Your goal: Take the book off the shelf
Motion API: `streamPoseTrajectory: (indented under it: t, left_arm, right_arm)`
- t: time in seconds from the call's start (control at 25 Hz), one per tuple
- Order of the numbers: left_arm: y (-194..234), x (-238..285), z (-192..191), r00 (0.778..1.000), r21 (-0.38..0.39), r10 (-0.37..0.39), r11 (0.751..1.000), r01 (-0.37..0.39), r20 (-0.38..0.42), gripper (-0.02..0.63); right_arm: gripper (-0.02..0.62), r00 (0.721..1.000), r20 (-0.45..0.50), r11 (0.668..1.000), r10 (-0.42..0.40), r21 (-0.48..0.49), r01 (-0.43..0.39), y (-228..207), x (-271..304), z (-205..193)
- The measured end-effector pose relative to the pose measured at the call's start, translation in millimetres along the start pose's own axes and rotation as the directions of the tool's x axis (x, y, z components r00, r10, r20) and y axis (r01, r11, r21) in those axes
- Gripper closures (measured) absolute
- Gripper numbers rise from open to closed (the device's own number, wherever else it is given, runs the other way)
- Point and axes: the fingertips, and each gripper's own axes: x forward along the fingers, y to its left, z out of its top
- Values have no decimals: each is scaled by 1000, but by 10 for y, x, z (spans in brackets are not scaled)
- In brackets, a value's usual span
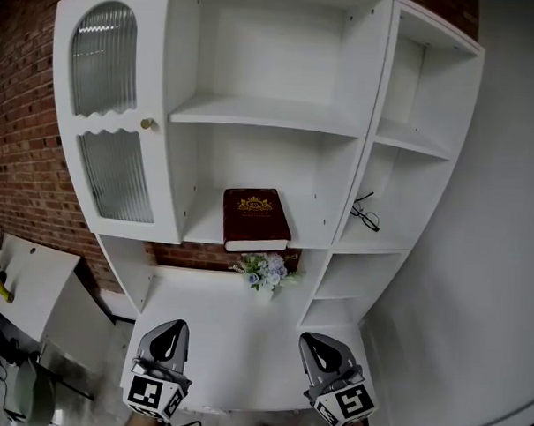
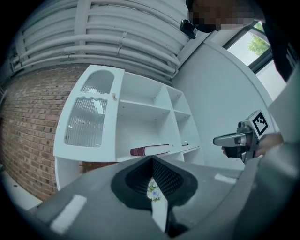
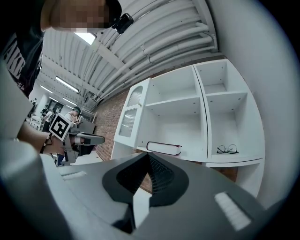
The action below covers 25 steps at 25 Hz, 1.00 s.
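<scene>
A dark red book [image 1: 256, 218] with a gold crest lies flat on the middle shelf of a white shelf unit [image 1: 262, 115]. It shows edge-on in the left gripper view [image 2: 150, 150] and in the right gripper view [image 3: 164, 148]. My left gripper [image 1: 166, 340] [image 2: 152, 161] hangs low in front of the unit, left of the book, its jaws shut on nothing. At the same height to the right, my right gripper [image 1: 321, 351] [image 3: 149, 157] is shut and empty too. Both are well short of the book.
A small vase of flowers [image 1: 264, 271] stands on the counter just below the book. Glasses [image 1: 366, 212] lie on the right-hand shelf. A ribbed-glass cabinet door [image 1: 112, 113] closes the left bay. A brick wall [image 1: 22, 153] is behind, and a low white table [image 1: 34, 281] stands at the left.
</scene>
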Motion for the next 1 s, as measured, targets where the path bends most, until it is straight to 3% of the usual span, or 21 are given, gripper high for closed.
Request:
streamPoseTrajectory:
  t: [0.28,0.56,0.84,1.0]
  left_arm:
    - [13,394,7,994,-4,54,999,-54,-94,597]
    - [-41,758,-82,994,-6,79,997,-79,-74,595]
    - [-3,942,43,993,27,101,995,-100,-68,584]
    - [-69,1069,16,991,20,67,998,-65,-117,572]
  right_arm:
    - [574,997,22,998,68,12,-69,-375,325,27]
    - [574,985,45,986,165,8,-165,-648,636,66]
    - [574,979,51,979,197,51,-200,-819,856,80]
    - [574,977,22,975,210,73,-211,-841,983,20]
